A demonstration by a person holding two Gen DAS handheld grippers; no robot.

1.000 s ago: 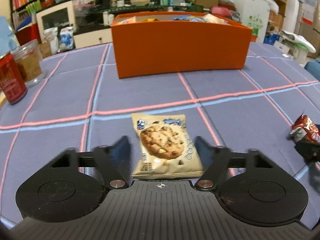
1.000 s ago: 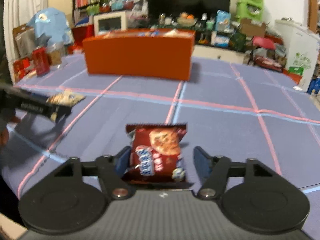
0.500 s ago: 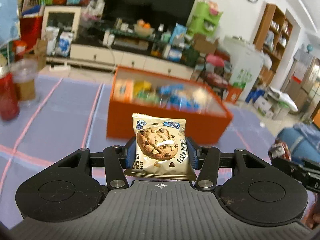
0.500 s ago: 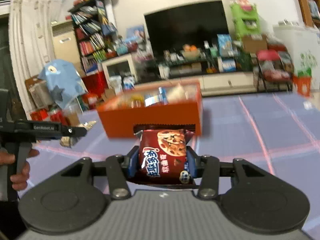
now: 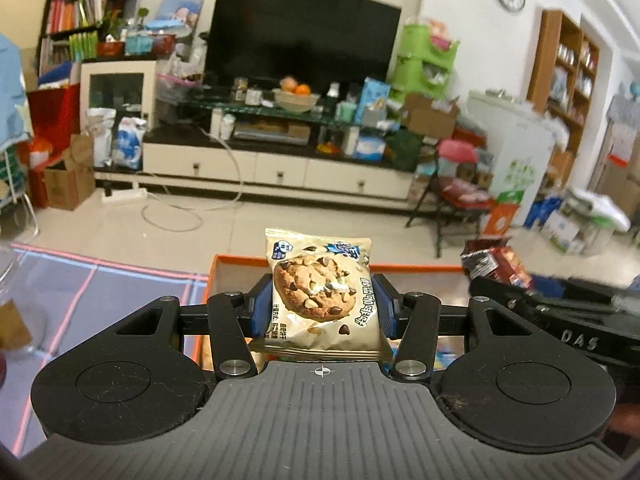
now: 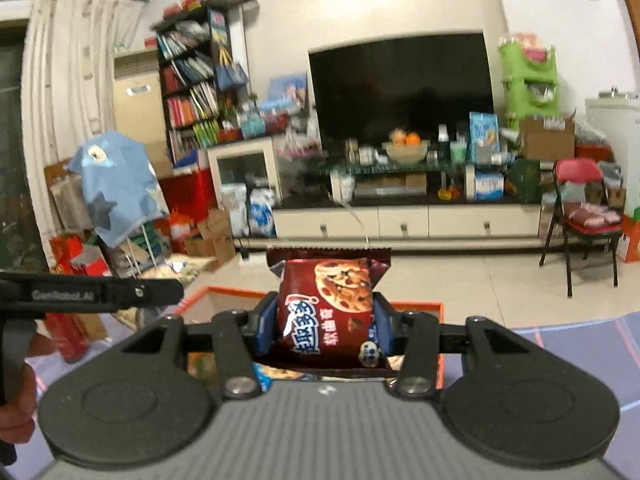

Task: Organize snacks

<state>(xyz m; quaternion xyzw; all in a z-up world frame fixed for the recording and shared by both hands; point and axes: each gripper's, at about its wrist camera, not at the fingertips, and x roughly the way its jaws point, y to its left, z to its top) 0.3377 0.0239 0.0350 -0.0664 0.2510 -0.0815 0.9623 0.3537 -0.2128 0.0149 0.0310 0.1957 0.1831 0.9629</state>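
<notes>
Snacks held aloft over orange box point(image 5: 420, 269) for dropping in: left gripper point(image 5: 322, 312) clamps beige cookie packet point(image 5: 322, 296) by its side edges, right gripper point(image 6: 325, 326) clamps red cookie packet point(image 6: 328, 308) likewise, above the box's near rim.

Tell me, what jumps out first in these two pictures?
Each pair of tongs grips a cookie packet over the orange box: the left tongs a beige packet, the right tongs a dark red packet. Behind stands a big black television.
</notes>
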